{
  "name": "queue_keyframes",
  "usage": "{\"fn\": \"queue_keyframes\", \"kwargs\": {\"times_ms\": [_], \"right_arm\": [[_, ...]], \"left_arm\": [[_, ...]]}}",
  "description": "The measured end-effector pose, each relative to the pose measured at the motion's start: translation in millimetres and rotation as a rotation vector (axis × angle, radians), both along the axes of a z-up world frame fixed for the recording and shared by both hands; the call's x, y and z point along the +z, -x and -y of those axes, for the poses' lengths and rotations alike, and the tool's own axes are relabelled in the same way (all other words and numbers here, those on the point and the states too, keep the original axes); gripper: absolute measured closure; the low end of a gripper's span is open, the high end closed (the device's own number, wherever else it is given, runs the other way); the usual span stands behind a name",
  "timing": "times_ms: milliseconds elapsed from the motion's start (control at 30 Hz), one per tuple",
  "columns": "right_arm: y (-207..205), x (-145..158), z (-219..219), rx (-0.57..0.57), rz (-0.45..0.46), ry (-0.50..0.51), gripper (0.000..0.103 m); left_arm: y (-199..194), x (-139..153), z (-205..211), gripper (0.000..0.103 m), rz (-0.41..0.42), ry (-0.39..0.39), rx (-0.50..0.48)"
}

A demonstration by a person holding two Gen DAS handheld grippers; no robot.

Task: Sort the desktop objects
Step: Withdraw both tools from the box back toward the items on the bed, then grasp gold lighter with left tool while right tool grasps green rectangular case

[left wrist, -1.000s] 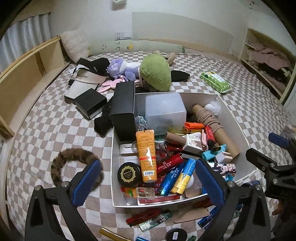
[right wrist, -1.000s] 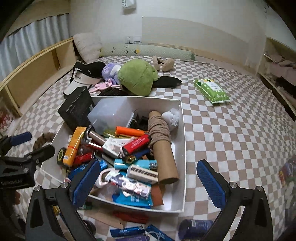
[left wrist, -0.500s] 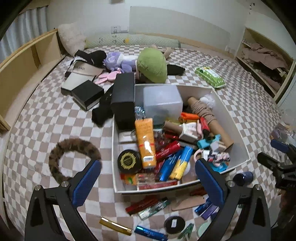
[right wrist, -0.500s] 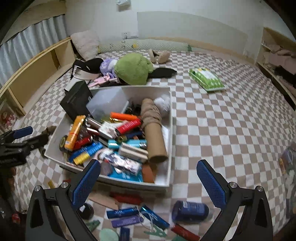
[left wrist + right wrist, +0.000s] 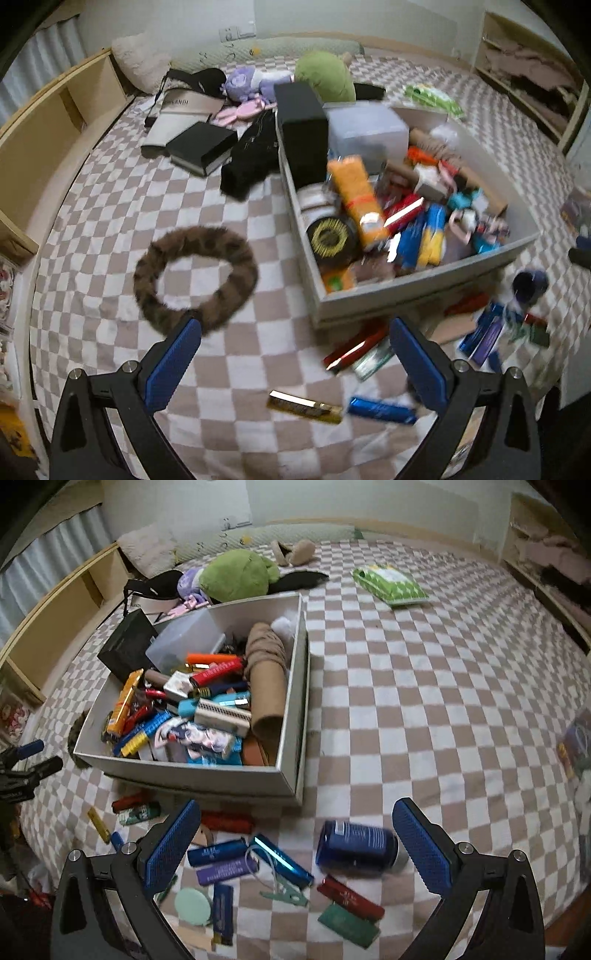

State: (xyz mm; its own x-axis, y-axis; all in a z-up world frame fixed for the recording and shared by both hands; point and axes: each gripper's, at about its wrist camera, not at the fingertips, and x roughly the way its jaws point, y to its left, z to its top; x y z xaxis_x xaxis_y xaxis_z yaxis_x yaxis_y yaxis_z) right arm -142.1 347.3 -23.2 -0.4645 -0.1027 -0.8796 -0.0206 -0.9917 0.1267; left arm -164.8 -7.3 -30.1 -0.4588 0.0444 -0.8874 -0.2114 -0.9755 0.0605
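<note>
Now I'm pulling both tongs back and up from the white box (image 5: 192, 771), and the view is widening: a second ago the box was filling both cameras, and now the strip of checked bedspread (image 5: 424, 686) in front of it is showing. That matters, because it is revealing how much is lying outside the box.

My left gripper (image 5: 295, 365) is hanging wide open with nothing between its blue pads, over bare checks just short of a gold bar (image 5: 304, 407) and a blue tube (image 5: 382, 410). A red stick (image 5: 352, 349) is lying near the box's front wall, and the furry brown ring (image 5: 195, 275) is sitting well to the left of the box.

My right gripper (image 5: 297, 849) is gaping just as wide, holding nothing. Between its fingers I'm seeing the dark blue jar (image 5: 356, 845) on its side, a blue tube (image 5: 216, 852), a purple tube (image 5: 227, 870), a light-blue-edged tube (image 5: 282, 860), a red tube (image 5: 351, 899) and a green packet (image 5: 347, 925).

The box itself is already piled with things: an orange tube (image 5: 356, 201), a cardboard roll (image 5: 267, 686), a red lighter-like stick (image 5: 218, 672), a frosted plastic case (image 5: 364, 131).

So I'm reading it as part-sorted: plenty inside, a scatter in front waiting. Which piece I'm heading for I can't tell; the left camera is blurring with motion. The jar looks the likeliest for the right tongs, but round and on its side, it may roll.
</note>
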Motion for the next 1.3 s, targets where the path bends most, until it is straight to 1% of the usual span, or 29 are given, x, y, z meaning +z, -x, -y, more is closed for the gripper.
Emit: {"fn": "queue_keyframes", "kwargs": {"times_ms": [133,200,267,467,800,967,1033,1100,1300], "right_arm": [[-6,-13,-9,-0.025,0.068,0.03,0.0],[-9,-22,-13,-0.049,0.109,0.053,0.0],[-11,-31,-17,-0.067,0.146,0.07,0.0],[-21,-54,-25,-0.103,0.234,0.081,0.0],[-39,-91,-36,-0.157,0.373,0.099,0.0],[-46,-100,-42,-0.175,0.401,0.111,0.0],[-48,-101,-44,-0.18,0.405,0.117,0.0],[-50,-101,-46,-0.179,0.407,0.127,0.0],[-55,-102,-45,-0.176,0.414,0.154,0.0]], "left_arm": [[-6,-20,15,0.002,0.071,0.003,0.001],[-8,-29,19,0.002,0.091,0.027,-0.001],[-11,-38,21,0.002,0.109,0.056,-0.012],[-17,-57,25,0.002,0.146,0.099,-0.048],[-23,-84,22,0.002,0.219,0.152,-0.091],[-26,-95,18,0.002,0.248,0.173,-0.114],[-27,-100,16,0.01,0.255,0.188,-0.123],[-29,-104,14,0.01,0.261,0.2,-0.136],[-32,-109,4,0.01,0.263,0.199,-0.188]]}}
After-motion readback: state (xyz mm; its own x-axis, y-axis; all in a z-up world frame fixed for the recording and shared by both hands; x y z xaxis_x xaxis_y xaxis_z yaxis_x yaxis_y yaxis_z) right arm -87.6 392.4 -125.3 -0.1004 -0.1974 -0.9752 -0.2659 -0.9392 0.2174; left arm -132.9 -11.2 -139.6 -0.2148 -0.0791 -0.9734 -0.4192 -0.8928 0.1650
